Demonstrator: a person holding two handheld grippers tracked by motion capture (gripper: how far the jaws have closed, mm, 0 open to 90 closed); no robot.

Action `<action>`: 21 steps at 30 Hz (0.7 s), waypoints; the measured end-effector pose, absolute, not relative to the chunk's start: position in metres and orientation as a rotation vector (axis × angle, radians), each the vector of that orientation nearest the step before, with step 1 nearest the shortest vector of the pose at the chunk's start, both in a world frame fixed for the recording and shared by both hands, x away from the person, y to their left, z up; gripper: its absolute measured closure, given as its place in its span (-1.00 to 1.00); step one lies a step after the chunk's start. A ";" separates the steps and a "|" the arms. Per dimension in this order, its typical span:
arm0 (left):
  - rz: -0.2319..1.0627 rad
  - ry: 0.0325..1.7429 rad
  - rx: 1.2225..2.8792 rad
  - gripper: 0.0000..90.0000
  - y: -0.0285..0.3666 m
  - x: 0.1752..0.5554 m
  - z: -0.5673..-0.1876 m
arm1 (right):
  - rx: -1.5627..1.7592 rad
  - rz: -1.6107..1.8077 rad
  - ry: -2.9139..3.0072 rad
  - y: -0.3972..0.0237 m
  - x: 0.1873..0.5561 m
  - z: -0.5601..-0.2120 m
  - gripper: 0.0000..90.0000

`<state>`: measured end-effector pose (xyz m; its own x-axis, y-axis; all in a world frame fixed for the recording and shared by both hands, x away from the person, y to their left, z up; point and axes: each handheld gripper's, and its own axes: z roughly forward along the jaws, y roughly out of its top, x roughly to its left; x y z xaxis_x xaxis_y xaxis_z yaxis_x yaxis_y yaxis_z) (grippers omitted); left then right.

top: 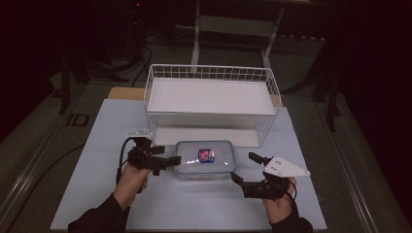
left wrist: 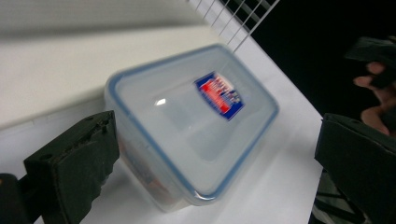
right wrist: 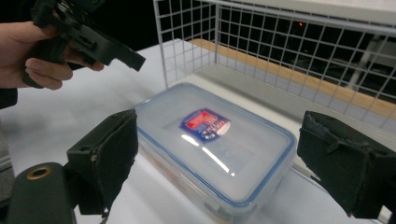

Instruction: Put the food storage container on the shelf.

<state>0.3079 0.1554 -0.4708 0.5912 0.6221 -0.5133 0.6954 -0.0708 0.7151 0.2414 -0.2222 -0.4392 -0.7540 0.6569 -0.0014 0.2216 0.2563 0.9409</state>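
Note:
A clear plastic box [top: 204,164] with a blue-rimmed lid and a red and blue label [top: 206,155] lies flat on the white table [top: 111,204], just in front of the wire basket. My left gripper [top: 165,155] is at the box's left end, jaws open. In the left gripper view the box [left wrist: 187,121] sits between those wide jaws, with the gripper [left wrist: 217,163] not pressing on it. My right gripper [top: 245,168] stands open at the box's right end. In the right gripper view the box [right wrist: 215,140] lies between the spread jaws of the gripper [right wrist: 226,168], and its pads are off it.
A white wire basket [top: 211,73] with a flat white shelf across it stands behind the box, its open front towards me. Its mesh [right wrist: 196,37] rises close behind the lid. The table's front part is bare white; dark floor and a table frame lie beyond.

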 end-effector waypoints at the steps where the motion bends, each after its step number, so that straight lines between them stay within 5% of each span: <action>1: -0.098 1.097 1.763 -1.00 0.154 0.310 -0.473 | 0.804 1.497 2.141 -0.222 0.242 -0.440 -0.73; 13: -0.302 1.293 1.747 -0.95 0.150 0.338 -0.508 | 0.825 1.462 2.170 -0.223 0.244 -0.447 -0.72; 21: -0.439 1.371 1.672 -0.73 0.153 0.345 -0.525 | 0.852 1.464 2.186 -0.223 0.247 -0.451 -0.72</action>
